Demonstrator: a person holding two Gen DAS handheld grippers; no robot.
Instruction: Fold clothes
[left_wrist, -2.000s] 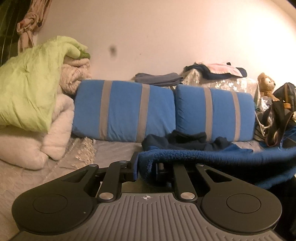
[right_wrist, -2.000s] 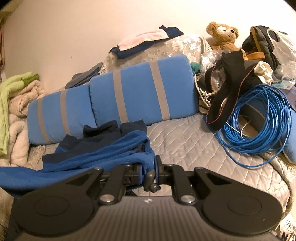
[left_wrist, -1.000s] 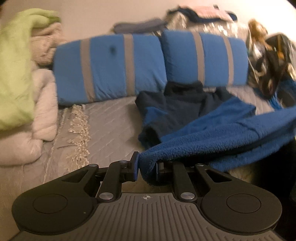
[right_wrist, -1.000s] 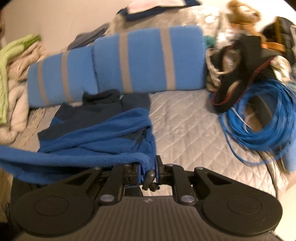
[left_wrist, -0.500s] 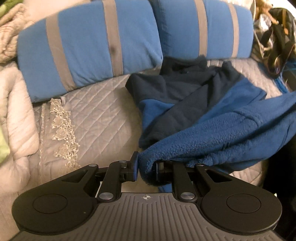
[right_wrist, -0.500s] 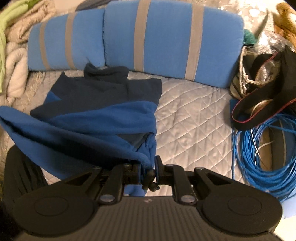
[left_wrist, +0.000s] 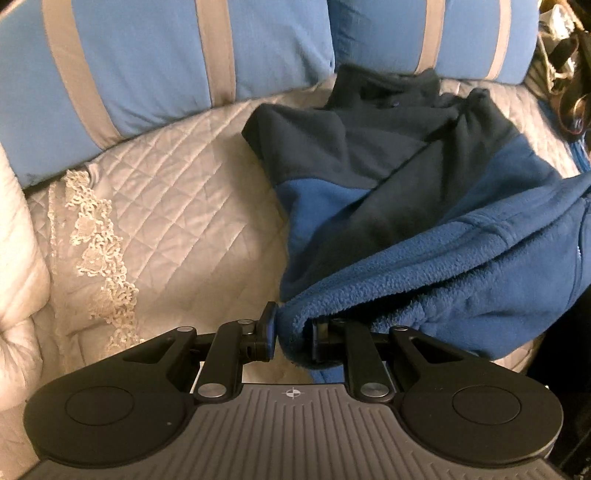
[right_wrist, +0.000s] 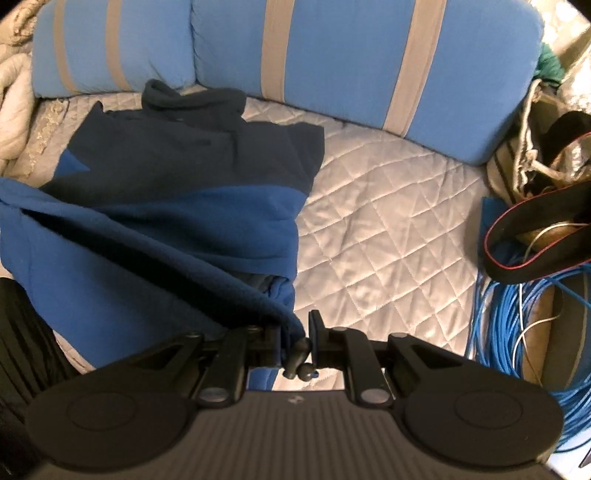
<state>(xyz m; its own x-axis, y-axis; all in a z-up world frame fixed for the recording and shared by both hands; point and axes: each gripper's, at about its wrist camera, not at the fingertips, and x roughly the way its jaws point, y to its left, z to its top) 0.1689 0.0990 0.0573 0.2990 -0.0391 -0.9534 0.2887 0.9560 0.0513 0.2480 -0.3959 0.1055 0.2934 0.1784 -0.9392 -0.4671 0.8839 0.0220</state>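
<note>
I see one garment, a fleece jacket (left_wrist: 424, 206), two-tone: navy across collar and shoulders, royal blue below. Its collar end lies against the striped blue pillows (right_wrist: 332, 55), the navy upper part spread flat in front of them. The blue lower part is lifted off the surface, its hem stretched taut and doubled back toward the collar, sagging between the raised corners.

- Left wrist view: mounted behind the left gripper (left_wrist: 291, 332), looking steeply down and forward along its fingers, close over the quilted cover (left_wrist: 177, 206).
- Right wrist view: likewise behind the right gripper (right_wrist: 295, 336), facing steeply down, equally close.
- Shared field: the blue fleece garment (left_wrist: 424, 221) (right_wrist: 177, 206) and the striped blue pillows (left_wrist: 166, 62) (right_wrist: 332, 62) beyond it.
</note>
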